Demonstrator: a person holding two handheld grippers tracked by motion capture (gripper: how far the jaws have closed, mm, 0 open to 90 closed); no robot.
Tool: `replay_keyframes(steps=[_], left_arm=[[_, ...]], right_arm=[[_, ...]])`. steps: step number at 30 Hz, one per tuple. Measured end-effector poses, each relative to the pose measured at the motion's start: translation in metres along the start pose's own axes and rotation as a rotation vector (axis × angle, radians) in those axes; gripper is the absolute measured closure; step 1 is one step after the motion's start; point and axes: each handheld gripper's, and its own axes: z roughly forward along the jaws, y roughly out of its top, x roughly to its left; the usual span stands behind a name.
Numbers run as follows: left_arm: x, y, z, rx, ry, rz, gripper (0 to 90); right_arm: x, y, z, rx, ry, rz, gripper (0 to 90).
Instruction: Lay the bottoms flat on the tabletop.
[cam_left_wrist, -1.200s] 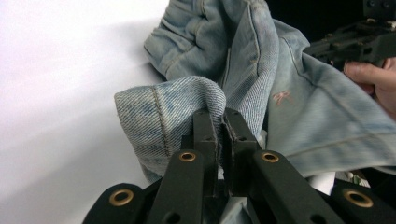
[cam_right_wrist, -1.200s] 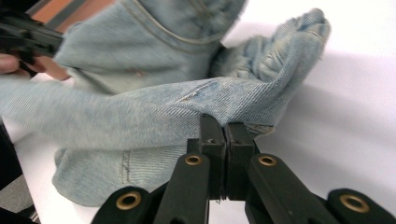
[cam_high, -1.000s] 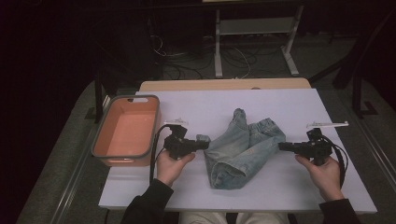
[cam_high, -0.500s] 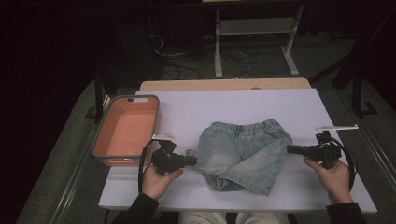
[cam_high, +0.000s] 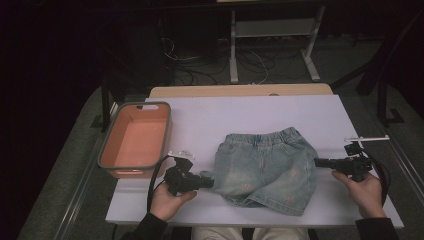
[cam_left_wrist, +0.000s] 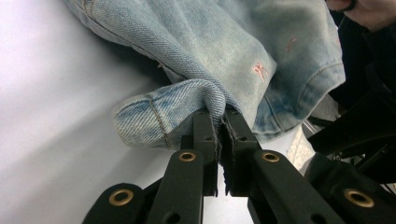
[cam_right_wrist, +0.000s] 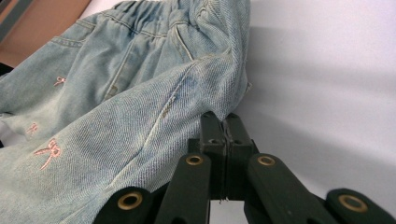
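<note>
Denim shorts (cam_high: 265, 167) stretch between left gripper (cam_high: 209, 181) and right gripper (cam_high: 318, 161).

the denim shorts (cam_high: 265, 167) are pale, washed blue with darker blue at the seams and small pink embroidered bows (cam_right_wrist: 48, 151). both grippers, the left gripper (cam_high: 206, 180) and right gripper (cam_high: 320, 162), are black with brass-coloured rivets. at ten o'clock from the shorts, the tub (cam_high: 162, 135) is salmon-orange with a grey rim. the table (cam_high: 200, 115) is pale lilac-white.

A white table (cam_high: 260, 112) carries spread denim shorts (cam_high: 265, 167) and, apparently resting on its left edge, an orange bin (cam_high: 135, 140).
</note>
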Motion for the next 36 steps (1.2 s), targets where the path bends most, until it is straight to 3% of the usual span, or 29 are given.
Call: replay_keyframes(steps=[9,20,27,31,36], left_arm=[[0.008,-0.005,0.014,0.061,0.002,-0.013,84.9],[0.01,-0.004,0.014,0.059,0.013,0.001,82.1],[0.01,-0.002,0.01,0.017,0.025,-0.015,71.8],[0.007,0.001,0.004,-0.039,0.045,-0.019,62.8],[0.007,0.005,-0.003,-0.092,0.057,-0.017,54.9]], right_arm=[[-0.009,-0.002,0.013,0.057,-0.031,0.016,88.6],[-0.013,-0.003,0.017,0.066,-0.02,0.03,87.6],[-0.014,-0.002,0.012,0.05,-0.009,0.043,83.8],[-0.015,0.0,-0.001,0.001,-0.073,0.042,76.8],[-0.016,0.003,-0.016,-0.063,-0.099,0.028,69.9]])
